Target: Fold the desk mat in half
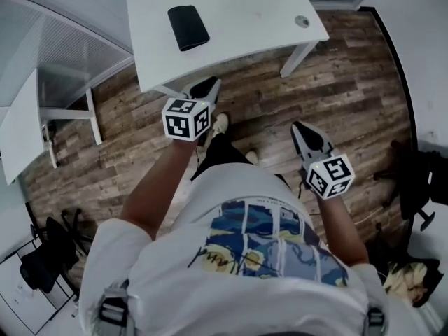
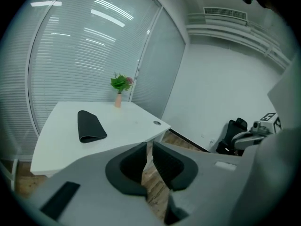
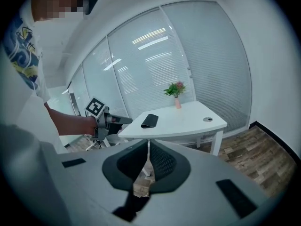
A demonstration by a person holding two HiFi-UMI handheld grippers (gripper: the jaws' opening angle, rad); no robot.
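Observation:
The black desk mat lies folded over on the white desk, towards its far left; it also shows as a dark folded mat in the left gripper view and as a small folded mat in the right gripper view. My left gripper hovers off the desk's near edge, its jaws a narrow slit apart with nothing between them. My right gripper hangs lower over the wooden floor, to the right, with its jaws shut and empty. Neither touches the mat.
A small potted plant stands at the desk's far edge, and a round cable grommet sits at its right end. A second white table stands to the left. A black office chair is at the right, by the wall.

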